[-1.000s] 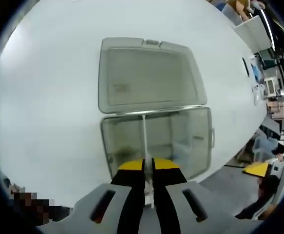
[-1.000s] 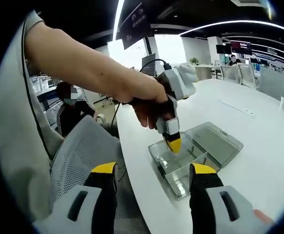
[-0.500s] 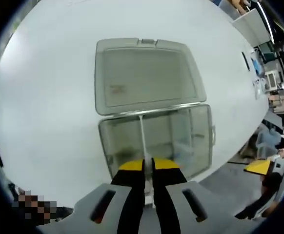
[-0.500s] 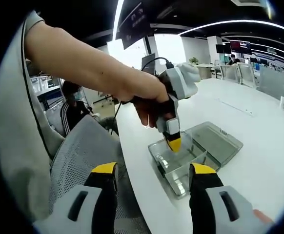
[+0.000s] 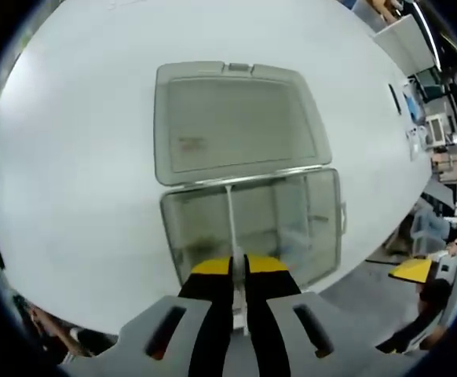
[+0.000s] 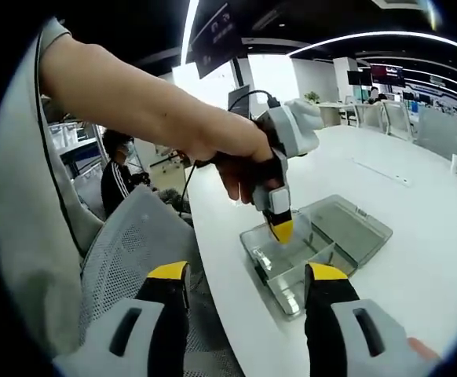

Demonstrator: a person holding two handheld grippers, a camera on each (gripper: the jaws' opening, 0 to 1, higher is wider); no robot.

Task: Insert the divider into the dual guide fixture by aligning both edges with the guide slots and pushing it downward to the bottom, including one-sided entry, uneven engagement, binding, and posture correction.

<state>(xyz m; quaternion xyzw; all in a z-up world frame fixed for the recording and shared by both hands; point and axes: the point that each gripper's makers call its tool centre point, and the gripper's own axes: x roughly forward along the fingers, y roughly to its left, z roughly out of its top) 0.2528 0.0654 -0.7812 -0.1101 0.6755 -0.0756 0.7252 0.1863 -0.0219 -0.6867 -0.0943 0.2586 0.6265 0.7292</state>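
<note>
In the left gripper view my left gripper (image 5: 238, 267) is shut on a thin clear divider (image 5: 231, 224), held edge-on and upright over the clear plastic box (image 5: 323, 236) that serves as the guide fixture. The divider runs across the box's middle, toward the hinge side. The box's lid (image 5: 236, 118) lies open flat behind it. From the right gripper view the left gripper (image 6: 280, 229) points down into the box (image 6: 291, 271), held by a person's hand (image 6: 240, 169). My right gripper (image 6: 248, 275) is open, away from the box, with nothing between its yellow-tipped fingers.
The box sits near the edge of a large white table (image 5: 71, 157). A grey mesh chair (image 6: 126, 243) stands beside that edge. A seated person (image 6: 118, 177) is behind it, and more desks and chairs (image 6: 401, 118) fill the far room.
Almost nothing differs. The left gripper view has shifted slightly; the divider stays pinched over the box. The right gripper holds the same place.
</note>
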